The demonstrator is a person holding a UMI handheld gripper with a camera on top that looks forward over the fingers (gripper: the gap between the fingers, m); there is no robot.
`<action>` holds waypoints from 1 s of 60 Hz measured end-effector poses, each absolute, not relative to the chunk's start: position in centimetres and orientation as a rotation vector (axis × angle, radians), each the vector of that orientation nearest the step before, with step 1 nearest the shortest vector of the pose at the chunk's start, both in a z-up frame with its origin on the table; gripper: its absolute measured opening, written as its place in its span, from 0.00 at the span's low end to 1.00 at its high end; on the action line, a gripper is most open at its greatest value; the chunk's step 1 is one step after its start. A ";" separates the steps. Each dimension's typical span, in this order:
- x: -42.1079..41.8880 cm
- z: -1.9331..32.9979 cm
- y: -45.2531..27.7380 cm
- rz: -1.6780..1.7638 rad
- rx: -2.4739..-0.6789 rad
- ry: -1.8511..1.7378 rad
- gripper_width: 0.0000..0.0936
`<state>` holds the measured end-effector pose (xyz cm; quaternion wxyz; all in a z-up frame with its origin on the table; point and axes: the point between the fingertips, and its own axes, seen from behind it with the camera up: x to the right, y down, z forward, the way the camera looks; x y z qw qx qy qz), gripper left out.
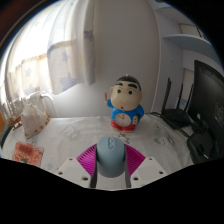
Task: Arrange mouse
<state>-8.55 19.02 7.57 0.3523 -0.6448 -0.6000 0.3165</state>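
Pale blue-grey, the mouse (pixel 110 155) sits between the two fingers of the tongs (pixel 110 162), its rounded back rising above them. Magenta pads (pixel 87 158) flank it closely on either side, and the fingers appear to press against its flanks, so the tongs look clamped on the mouse rather than spread wide. Beyond the mouse, on the white desk (pixel 70 132), stands a cartoon boy figurine (pixel 126 104) in a blue top, upright and facing the tongs. To the side of the figurine, a dark monitor (pixel 207 100) rises at the desk's far end. On the other side of the figurine lies a crumpled clear bag (pixel 35 115), with a small orange-patterned packet (pixel 26 152) nearer.
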 end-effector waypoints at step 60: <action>1.6 5.5 -18.0 0.696 -1.771 -1.748 0.91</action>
